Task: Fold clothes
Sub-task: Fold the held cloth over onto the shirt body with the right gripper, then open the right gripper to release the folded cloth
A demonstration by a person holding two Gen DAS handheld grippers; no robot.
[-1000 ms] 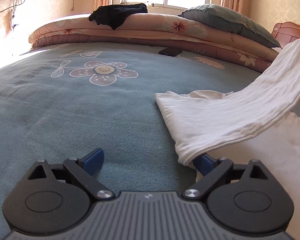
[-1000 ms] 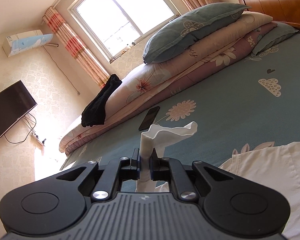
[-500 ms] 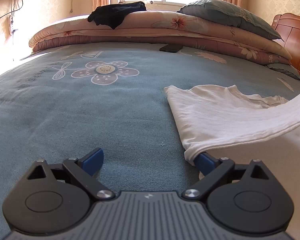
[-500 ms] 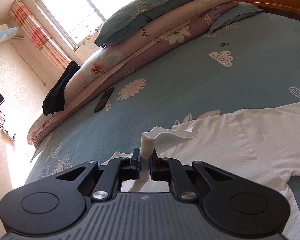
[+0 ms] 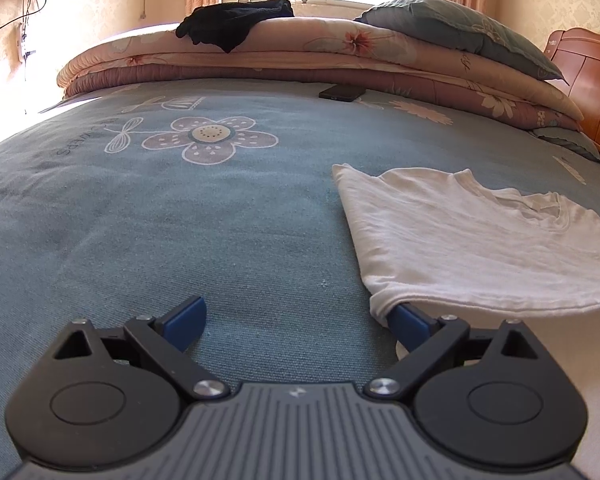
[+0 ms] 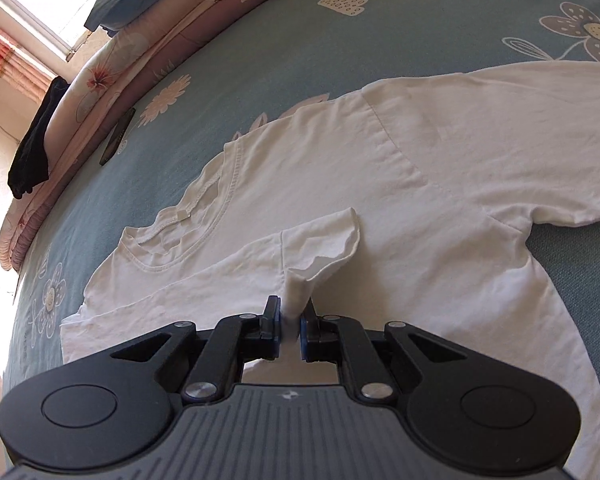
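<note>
Between the right gripper (image 6: pixel 290 320) pads, a white T-shirt (image 6: pixel 420 184) sleeve

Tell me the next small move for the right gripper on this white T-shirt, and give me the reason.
Probably open the right gripper and let go. It is shut on the sleeve of the white T-shirt, and that sleeve already lies folded in over the chest, with the flap resting flat on the shirt. The left gripper is open, one finger under the fold's edge, so nothing else needs holding.

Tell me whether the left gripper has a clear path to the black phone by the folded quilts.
Probably yes: the left gripper is open, and only bare bedspread lies before the phone, though it sits far across the bed.
</note>
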